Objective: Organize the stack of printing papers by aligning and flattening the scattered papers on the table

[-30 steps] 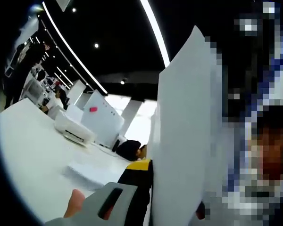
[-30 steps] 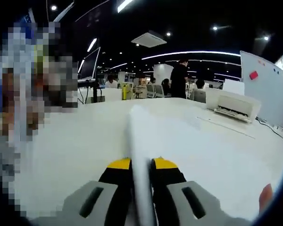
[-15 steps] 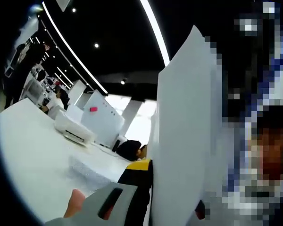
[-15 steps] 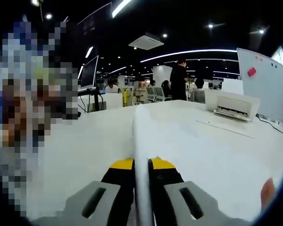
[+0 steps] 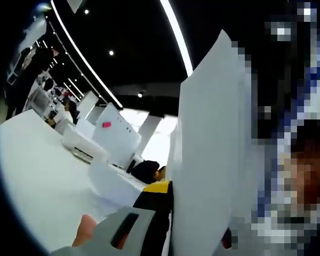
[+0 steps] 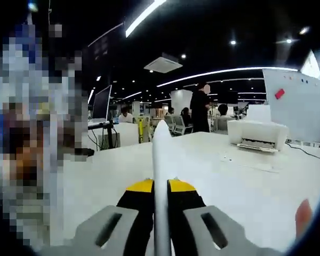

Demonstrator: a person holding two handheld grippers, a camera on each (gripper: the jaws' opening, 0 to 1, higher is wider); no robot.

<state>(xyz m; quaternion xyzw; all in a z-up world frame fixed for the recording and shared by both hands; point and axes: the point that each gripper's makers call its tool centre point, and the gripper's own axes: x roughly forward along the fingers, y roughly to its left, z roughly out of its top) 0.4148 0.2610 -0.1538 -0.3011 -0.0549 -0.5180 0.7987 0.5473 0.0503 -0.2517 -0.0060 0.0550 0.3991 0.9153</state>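
Observation:
A stack of white printing papers (image 5: 208, 149) stands upright in the left gripper view, rising from my left gripper (image 5: 169, 213), whose yellow-tipped jaws are shut on its lower edge. In the right gripper view I see the papers (image 6: 161, 160) edge-on as a thin white blade, and my right gripper (image 6: 161, 186) is shut on them with a yellow jaw tip on each side. Both grippers hold the papers above the white table (image 6: 245, 181). Another white sheet (image 5: 113, 184) shows low over the table (image 5: 37, 176) beside the left jaws.
A white printer (image 6: 256, 136) sits at the table's far side, also seen as the printer (image 5: 82, 146), with a whiteboard (image 6: 296, 101) behind it. A person (image 6: 200, 109) stands beyond the table. A fingertip (image 6: 304, 216) shows at the lower right.
The right gripper view has tilted upward and the papers' edge now points higher. In the left gripper view the flat sheet on the table has risen into a raised white shape.

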